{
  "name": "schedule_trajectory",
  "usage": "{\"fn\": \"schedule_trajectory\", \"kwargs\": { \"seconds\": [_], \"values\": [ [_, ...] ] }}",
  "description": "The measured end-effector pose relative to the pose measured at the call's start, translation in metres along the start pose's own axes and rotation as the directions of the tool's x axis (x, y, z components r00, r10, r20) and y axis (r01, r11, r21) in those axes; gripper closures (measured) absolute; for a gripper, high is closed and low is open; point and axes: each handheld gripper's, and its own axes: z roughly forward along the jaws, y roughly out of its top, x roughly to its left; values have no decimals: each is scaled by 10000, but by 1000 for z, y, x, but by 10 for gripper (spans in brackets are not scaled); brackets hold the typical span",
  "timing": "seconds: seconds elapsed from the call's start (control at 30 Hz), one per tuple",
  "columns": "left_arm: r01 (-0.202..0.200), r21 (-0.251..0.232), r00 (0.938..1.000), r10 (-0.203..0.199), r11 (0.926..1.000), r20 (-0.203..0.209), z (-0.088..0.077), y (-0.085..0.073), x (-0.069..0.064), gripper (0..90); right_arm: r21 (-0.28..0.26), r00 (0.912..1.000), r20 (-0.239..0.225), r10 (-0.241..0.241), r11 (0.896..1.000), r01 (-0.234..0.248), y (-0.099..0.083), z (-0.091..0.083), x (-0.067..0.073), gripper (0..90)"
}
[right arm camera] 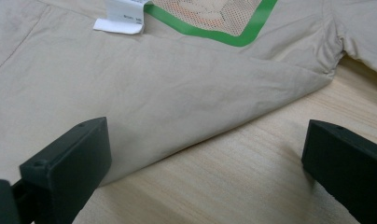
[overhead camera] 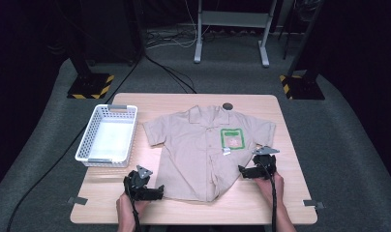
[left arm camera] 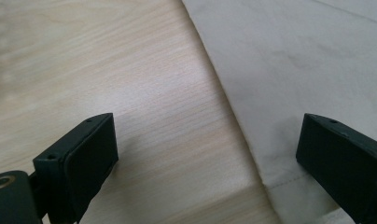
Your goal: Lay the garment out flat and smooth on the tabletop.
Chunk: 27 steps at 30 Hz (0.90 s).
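Observation:
A beige short-sleeved shirt (overhead camera: pixel 203 150) lies spread flat on the wooden table (overhead camera: pixel 290 203), collar to the far side, with a green-edged mesh pocket (overhead camera: pixel 232 138) and a white tag (overhead camera: pixel 226 151) on its chest. My left gripper (overhead camera: pixel 157 193) is open at the shirt's near left hem corner; the shirt's side edge (left arm camera: pixel 233 112) runs between its jaws. My right gripper (overhead camera: pixel 243 171) is open at the shirt's right side, below the sleeve. Its jaws straddle the shirt's side edge (right arm camera: pixel 214 130), and the pocket (right arm camera: pixel 214 18) and tag (right arm camera: pixel 119 21) lie ahead.
A white plastic basket (overhead camera: pixel 108 135) stands on the table's left part, nothing in it. A small dark round object (overhead camera: pixel 227 106) sits at the far edge behind the collar. Cables and stand bases lie on the grey floor beyond the table.

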Motion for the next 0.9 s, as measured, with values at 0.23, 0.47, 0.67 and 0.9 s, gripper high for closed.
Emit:
{"fn": "schedule_trajectory", "kwargs": {
  "seconds": [0.23, 0.47, 0.67, 0.9],
  "values": [
    [284, -605, 9986, -255, 9978, 469, 1, -11, 8, 32, 169, 9996, 141, 248, 9995, -251, 0, -2, 1, 2],
    [307, -957, 9988, -269, 9949, 412, 3, -14, 10, 4, 30, 9971, -226, 732, 9973, -731, 8, -5, 12, 12],
    [304, -953, 9989, -268, 9950, 383, 4, -14, 10, 1, 111, 9963, -709, 485, 9988, -479, 32, -2, 39, 15],
    [302, -953, 9989, -267, 9950, 382, 4, -14, 10, 2, 584, 9960, -889, -70, 9982, 122, 58, 19, 72, 20]
  ]
}}
